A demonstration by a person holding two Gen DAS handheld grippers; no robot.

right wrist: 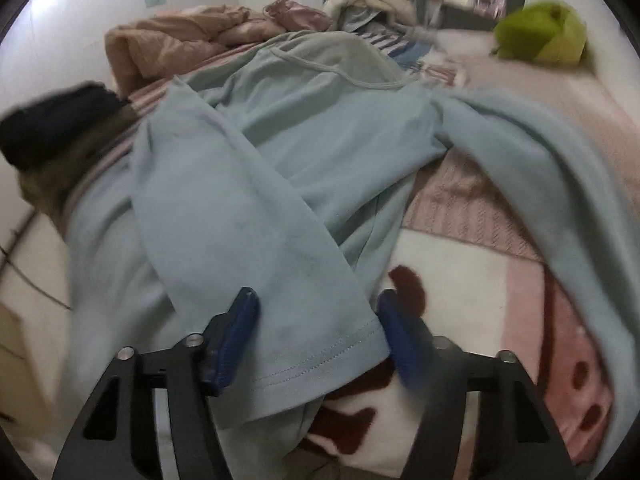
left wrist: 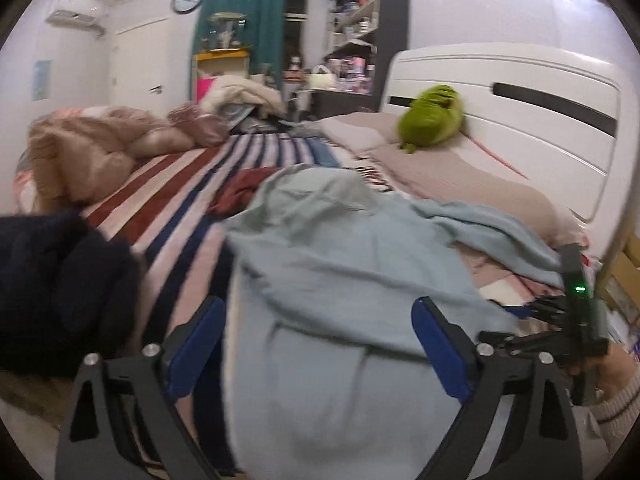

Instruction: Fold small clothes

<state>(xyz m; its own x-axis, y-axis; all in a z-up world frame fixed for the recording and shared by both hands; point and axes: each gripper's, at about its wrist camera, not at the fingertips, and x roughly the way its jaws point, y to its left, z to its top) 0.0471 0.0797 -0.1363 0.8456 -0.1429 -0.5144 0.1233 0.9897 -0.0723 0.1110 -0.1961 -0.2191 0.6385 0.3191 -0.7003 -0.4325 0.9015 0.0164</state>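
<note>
A pale blue long-sleeved shirt [left wrist: 340,264] lies spread on the bed; it also shows in the right wrist view [right wrist: 280,152]. My left gripper [left wrist: 320,312] is open, its blue pads wide apart over the shirt's lower body. My right gripper [right wrist: 316,304] is open with a sleeve cuff [right wrist: 320,348] lying between its blue fingers, not pinched. The right gripper also shows at the right edge of the left wrist view [left wrist: 560,320], at the shirt's edge. One sleeve is folded across the body; the other trails to the right [right wrist: 540,168].
A dark navy garment [left wrist: 60,288] lies at the left. A dark red cloth [left wrist: 244,192] sits beyond the shirt on the striped blanket [left wrist: 176,200]. A green plush toy [left wrist: 434,118] rests by the white headboard [left wrist: 520,100]. A beige duvet [left wrist: 92,144] is heaped at the far left.
</note>
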